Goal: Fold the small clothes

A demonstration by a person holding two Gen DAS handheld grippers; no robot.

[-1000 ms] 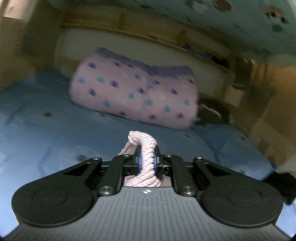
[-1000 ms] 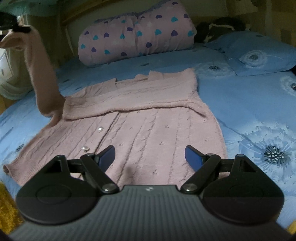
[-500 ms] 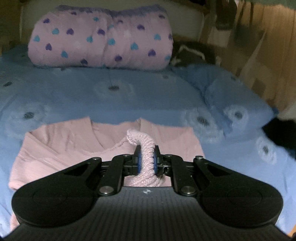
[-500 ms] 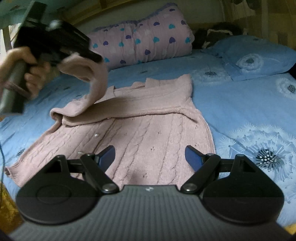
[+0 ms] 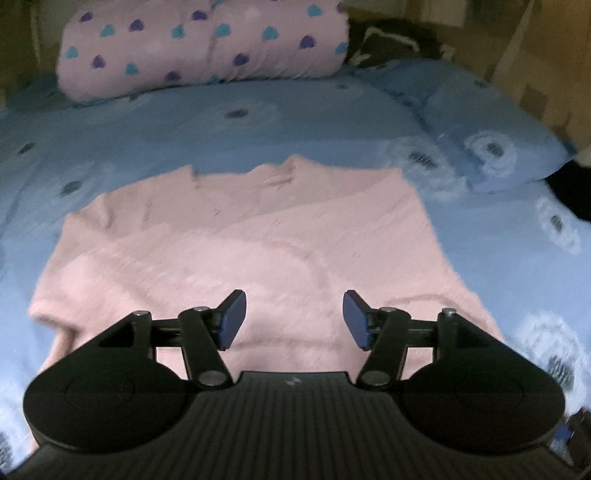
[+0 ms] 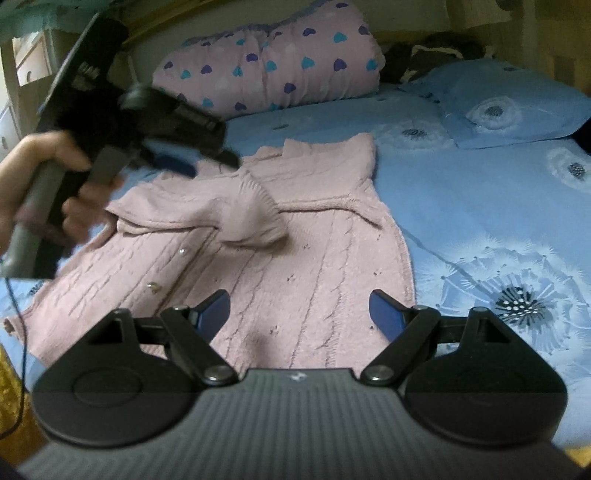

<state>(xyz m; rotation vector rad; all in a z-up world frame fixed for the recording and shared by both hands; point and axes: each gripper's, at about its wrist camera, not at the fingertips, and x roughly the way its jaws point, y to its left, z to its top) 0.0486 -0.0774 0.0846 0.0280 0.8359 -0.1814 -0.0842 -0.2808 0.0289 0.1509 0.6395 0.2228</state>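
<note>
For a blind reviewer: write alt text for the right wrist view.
A pink knit cardigan lies on a blue floral bedsheet, one sleeve folded across its chest. At left a hand holds the left gripper above it, jaws just opened, empty. The right gripper is open in the foreground.

Dim indoor light over a bed spread with a blue sheet printed with pale dandelion heads (image 6: 480, 192). At its far end, a rolled pink quilt dotted with purple and teal hearts (image 6: 273, 70); beside it, a matching blue pillow (image 6: 509, 103). Behind, a wooden headboard (image 6: 162, 22).
</note>
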